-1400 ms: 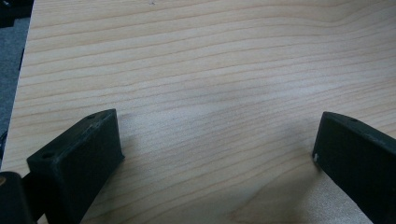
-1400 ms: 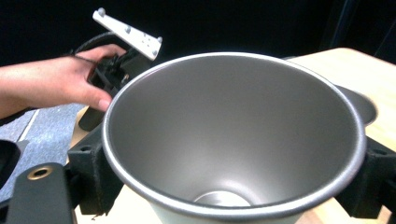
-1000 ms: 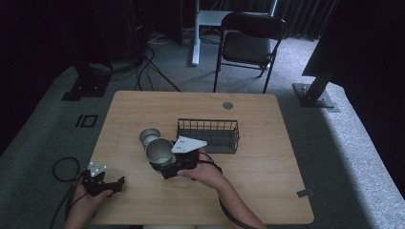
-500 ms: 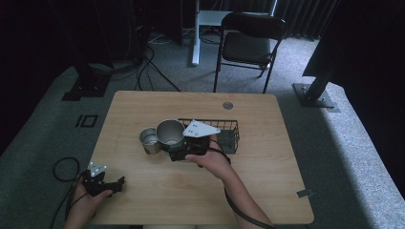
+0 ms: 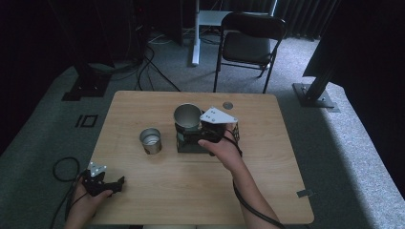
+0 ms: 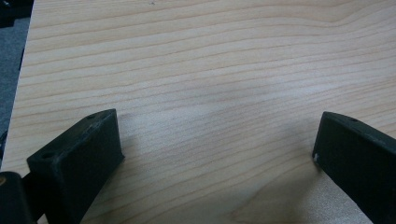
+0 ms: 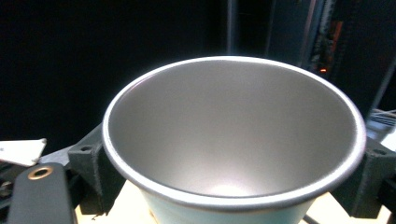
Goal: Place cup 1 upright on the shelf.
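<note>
My right gripper (image 5: 191,136) pinched the steel cup (image 5: 186,116); it could slip. My left gripper (image 5: 117,183), at seven o'clock, stood spread.

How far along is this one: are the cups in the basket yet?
Not yet. In hand: the right hand-held gripper holds one steel cup raised at the wire basket. Left: the second cup stands on the table, apart. The left hand-held gripper rests open near the table's corner. Nothing looks placed.
</note>
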{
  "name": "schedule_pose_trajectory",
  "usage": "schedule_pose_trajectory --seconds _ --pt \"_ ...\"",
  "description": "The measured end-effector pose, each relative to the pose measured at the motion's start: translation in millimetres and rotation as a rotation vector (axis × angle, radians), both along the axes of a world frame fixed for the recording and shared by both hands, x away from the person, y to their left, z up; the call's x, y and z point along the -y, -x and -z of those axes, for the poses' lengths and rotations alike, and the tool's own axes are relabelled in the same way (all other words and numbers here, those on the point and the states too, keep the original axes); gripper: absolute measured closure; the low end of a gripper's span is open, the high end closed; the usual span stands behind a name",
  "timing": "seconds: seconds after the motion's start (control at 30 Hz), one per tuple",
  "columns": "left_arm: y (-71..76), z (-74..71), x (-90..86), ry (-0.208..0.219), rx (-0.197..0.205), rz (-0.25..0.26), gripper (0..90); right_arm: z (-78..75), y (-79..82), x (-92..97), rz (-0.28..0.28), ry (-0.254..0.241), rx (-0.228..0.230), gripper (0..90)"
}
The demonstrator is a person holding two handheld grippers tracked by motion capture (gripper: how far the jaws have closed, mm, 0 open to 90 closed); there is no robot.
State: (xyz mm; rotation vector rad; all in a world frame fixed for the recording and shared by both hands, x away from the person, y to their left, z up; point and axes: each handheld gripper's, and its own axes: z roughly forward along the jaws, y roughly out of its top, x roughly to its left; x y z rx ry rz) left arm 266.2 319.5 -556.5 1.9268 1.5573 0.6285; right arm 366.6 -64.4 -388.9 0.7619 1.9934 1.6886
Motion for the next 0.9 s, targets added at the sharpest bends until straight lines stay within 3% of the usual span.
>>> schedule_pose_trajectory --seconds 0.03,0.17,0.27,0.9 --pt "0.0 0.0 0.0 0.000 0.000 0.000 1.8 0.0 0.0 0.0 0.000 0.000 0.000 12.7" --pt "0.0 0.0 0.0 0.000 0.000 0.000 1.8 -0.9 -10.2 15.7 0.127 -0.017 0.024 12.7" --pt "0.0 0.0 0.0 0.000 0.000 0.000 1.8 0.8 -15.3 22.7 0.181 -0.009 0.026 12.7" --pt "0.0 0.0 0.0 0.000 0.000 0.000 1.8 29.0 -32.1 57.7 0.375 0.020 -0.020 12.7"
